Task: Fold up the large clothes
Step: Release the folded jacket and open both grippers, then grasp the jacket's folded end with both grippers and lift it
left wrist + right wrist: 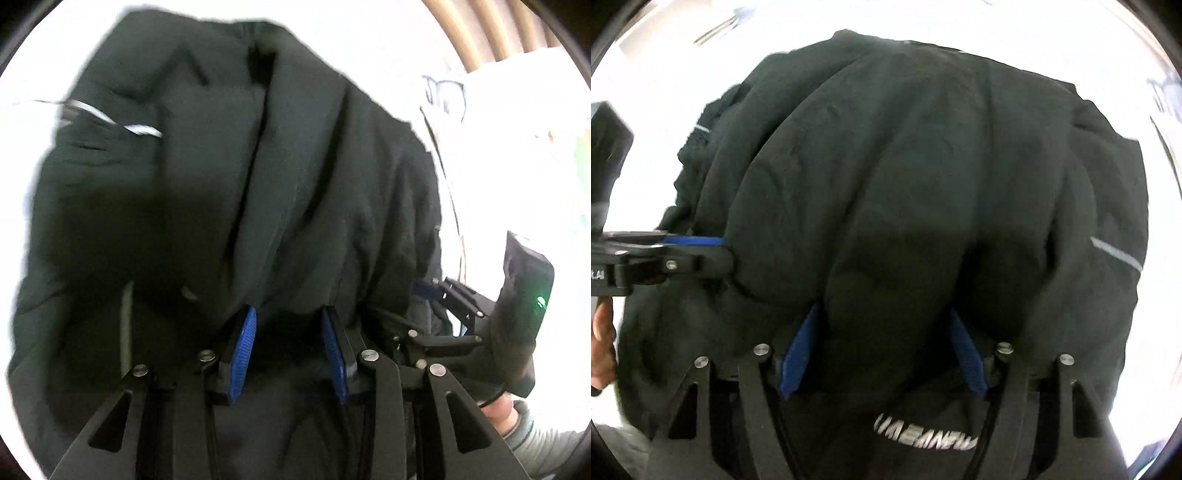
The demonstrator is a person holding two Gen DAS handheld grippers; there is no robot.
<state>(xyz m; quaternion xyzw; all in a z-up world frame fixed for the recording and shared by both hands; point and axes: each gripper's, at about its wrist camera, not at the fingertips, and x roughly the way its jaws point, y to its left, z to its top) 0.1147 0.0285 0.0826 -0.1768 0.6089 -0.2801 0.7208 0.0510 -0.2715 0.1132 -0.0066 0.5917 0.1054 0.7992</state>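
Left wrist view: your left gripper (288, 314) sits at 6 o'clock, blue pads narrowly spaced with a bunched fold of the black jacket (229, 192) between them; whether the pads actually press on it cannot be told. The jacket fills the view over the white table (369, 40). A white reflective stripe (110, 118) lies at 10 o'clock. Your right gripper (428, 291) enters at 3 o'clock.

Right wrist view: your right gripper (884, 325) stands wide, a thick roll of jacket between the pads; grip unclear. Silver lettering (923, 435) shows at 6 o'clock. Your left gripper (720, 251) meets the jacket edge at 9 o'clock.
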